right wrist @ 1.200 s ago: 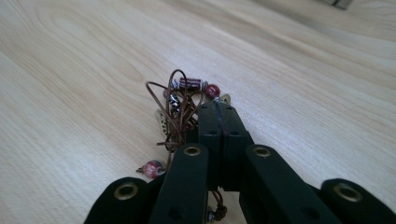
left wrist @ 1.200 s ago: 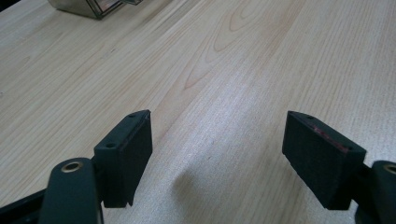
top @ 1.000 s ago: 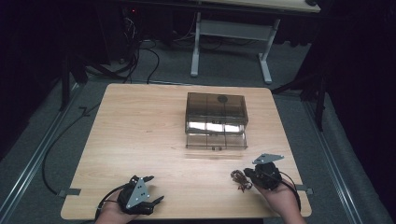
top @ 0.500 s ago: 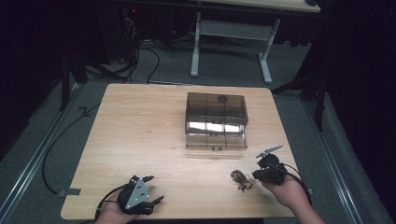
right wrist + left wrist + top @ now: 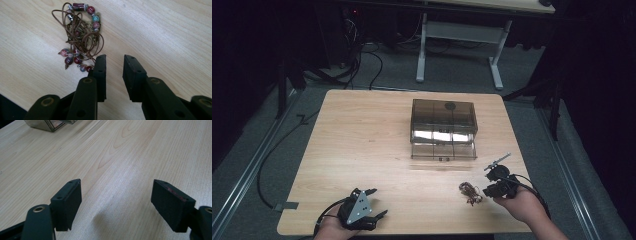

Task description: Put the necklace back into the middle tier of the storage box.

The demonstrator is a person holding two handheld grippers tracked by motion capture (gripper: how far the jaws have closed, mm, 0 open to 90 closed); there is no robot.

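- High view: right gripper (image 5: 488,190) near the table's (image 5: 362,140) front edge, just right of a beaded cord necklace (image 5: 470,193); left gripper (image 5: 373,204) at front left; smoky clear drawer box (image 5: 443,128) mid-table, well apart.
- Left gripper view: jaws wide apart, bare wood between.
- Right gripper view: jaws narrowly apart, just been opening, nothing between; necklace (image 5: 81,35) bunched beside the left jaw tip.

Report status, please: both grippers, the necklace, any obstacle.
Left gripper open, nothing between jaws. Right gripper just opening, jaws empty, beside necklace lying loose on table. Nothing in the way; box stands farther off.
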